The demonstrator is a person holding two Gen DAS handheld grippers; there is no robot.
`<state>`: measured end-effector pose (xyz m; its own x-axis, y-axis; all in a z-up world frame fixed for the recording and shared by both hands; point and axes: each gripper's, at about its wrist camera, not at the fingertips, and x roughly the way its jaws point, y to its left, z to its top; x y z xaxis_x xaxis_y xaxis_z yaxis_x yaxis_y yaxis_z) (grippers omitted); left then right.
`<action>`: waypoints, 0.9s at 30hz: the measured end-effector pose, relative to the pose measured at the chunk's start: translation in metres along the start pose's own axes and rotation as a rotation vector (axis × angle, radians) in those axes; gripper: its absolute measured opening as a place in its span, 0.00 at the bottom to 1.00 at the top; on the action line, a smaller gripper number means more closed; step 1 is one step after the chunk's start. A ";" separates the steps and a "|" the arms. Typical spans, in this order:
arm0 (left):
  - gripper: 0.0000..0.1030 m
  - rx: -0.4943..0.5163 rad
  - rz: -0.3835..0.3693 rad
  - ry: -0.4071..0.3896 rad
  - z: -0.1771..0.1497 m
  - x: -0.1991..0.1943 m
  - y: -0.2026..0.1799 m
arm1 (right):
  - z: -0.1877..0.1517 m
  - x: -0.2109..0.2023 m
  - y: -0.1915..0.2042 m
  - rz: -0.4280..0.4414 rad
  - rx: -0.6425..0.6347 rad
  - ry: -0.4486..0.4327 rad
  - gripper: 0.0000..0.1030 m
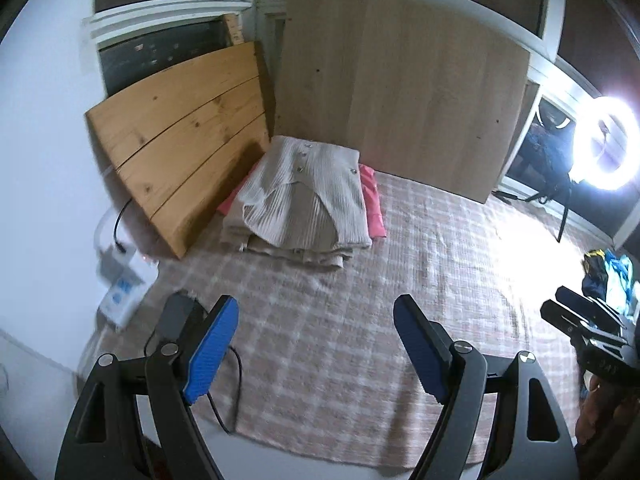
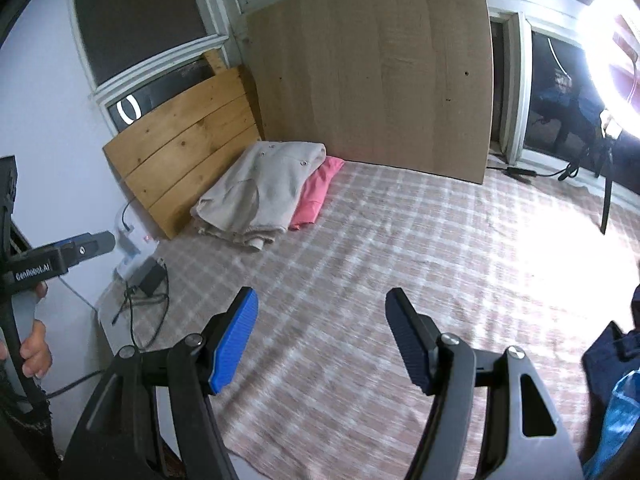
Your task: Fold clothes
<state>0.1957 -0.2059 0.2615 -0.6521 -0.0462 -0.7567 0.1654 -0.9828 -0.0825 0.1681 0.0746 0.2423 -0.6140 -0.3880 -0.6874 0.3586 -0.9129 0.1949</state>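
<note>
A folded beige ribbed garment with metal buttons [image 1: 304, 196] lies on a stack at the far left of the checked cloth [image 1: 360, 340], over a folded pink garment [image 1: 372, 196]. The stack also shows in the right wrist view [image 2: 260, 192], with the pink garment [image 2: 316, 192] beside it. My left gripper [image 1: 316, 344] is open and empty, held above the cloth short of the stack. My right gripper [image 2: 322, 336] is open and empty above the cloth. Dark blue and light blue clothes [image 1: 608, 280] lie at the right edge, also in the right wrist view [image 2: 616, 392].
Wooden boards [image 1: 180, 140] and a large panel [image 1: 400, 88] lean against the back wall. A bright ring light [image 1: 604, 144] stands at the right. A white power strip [image 1: 120, 280] and black cables [image 2: 140, 304] lie at the left edge of the cloth.
</note>
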 end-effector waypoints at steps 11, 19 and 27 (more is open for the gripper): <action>0.76 -0.117 0.032 -0.033 -0.027 -0.032 -0.033 | -0.012 -0.021 -0.016 0.058 -0.108 -0.010 0.64; 0.76 -0.157 0.127 -0.053 -0.045 -0.055 -0.045 | -0.027 -0.034 -0.023 0.064 -0.148 -0.024 0.64; 0.76 -0.195 0.149 -0.081 -0.055 -0.072 -0.046 | -0.039 -0.041 -0.035 0.067 -0.116 -0.022 0.64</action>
<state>0.2754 -0.1476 0.2840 -0.6657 -0.2102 -0.7160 0.3986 -0.9113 -0.1030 0.2075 0.1272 0.2363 -0.6010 -0.4514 -0.6596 0.4777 -0.8645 0.1564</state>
